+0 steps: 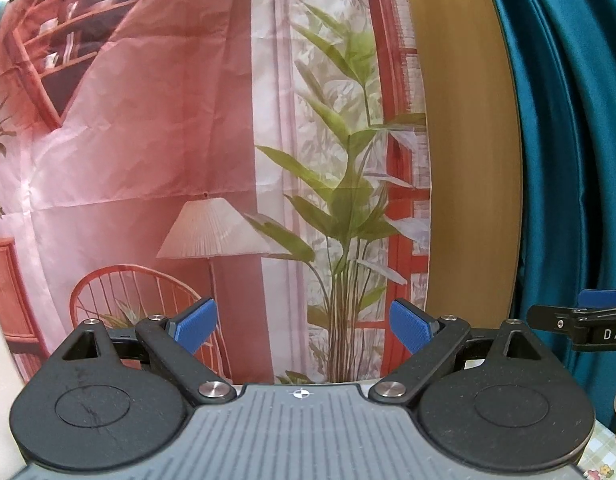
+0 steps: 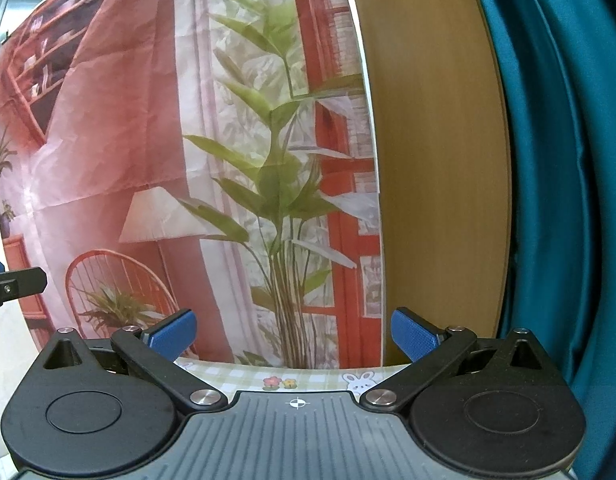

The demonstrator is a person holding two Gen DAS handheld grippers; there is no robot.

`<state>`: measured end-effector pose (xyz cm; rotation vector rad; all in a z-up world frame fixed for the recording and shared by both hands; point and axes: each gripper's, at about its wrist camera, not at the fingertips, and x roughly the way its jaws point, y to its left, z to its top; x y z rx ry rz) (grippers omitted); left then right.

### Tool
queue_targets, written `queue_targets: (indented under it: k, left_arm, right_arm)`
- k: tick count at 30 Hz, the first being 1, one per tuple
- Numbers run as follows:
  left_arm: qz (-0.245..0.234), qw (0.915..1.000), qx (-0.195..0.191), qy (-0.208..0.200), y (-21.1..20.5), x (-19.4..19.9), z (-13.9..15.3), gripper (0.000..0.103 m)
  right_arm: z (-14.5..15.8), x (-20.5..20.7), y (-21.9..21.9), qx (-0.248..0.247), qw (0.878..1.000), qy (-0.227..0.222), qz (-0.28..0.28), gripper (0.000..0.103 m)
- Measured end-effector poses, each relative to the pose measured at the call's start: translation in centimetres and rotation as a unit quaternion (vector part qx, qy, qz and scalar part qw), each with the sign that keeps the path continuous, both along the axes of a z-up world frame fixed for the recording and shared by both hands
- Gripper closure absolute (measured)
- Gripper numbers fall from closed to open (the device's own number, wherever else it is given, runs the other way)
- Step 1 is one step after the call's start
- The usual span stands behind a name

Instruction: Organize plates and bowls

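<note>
No plate or bowl shows in either view. In the left wrist view my left gripper [image 1: 304,326] is open, its blue pads [image 1: 196,326] wide apart with nothing between them, facing a printed backdrop. Part of my right gripper [image 1: 579,312] pokes in at the right edge of that view. In the right wrist view my right gripper [image 2: 294,334] is likewise open and empty, held above the far edge of a checked tablecloth [image 2: 308,378]. A finger of the left gripper [image 2: 8,280] shows at the left edge there.
A pink backdrop [image 1: 148,140] printed with a lamp, chair and plant hangs straight ahead. A wooden panel [image 1: 467,160] and a teal curtain [image 1: 567,160] stand to its right. A corner of tablecloth [image 1: 599,460] lies at the lower right.
</note>
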<state>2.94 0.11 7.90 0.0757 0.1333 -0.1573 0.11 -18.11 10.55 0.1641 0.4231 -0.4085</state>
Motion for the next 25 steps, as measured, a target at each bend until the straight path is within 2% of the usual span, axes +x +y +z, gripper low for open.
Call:
queue_targets:
  k: [25]
  left_arm:
    - [0.008,0.9998,-0.012,0.011,0.73,0.53,-0.3,0.008]
  right_arm:
    - [0.07,-0.49,0.0,-0.001,1.0,0.0,-0.001,0.0]
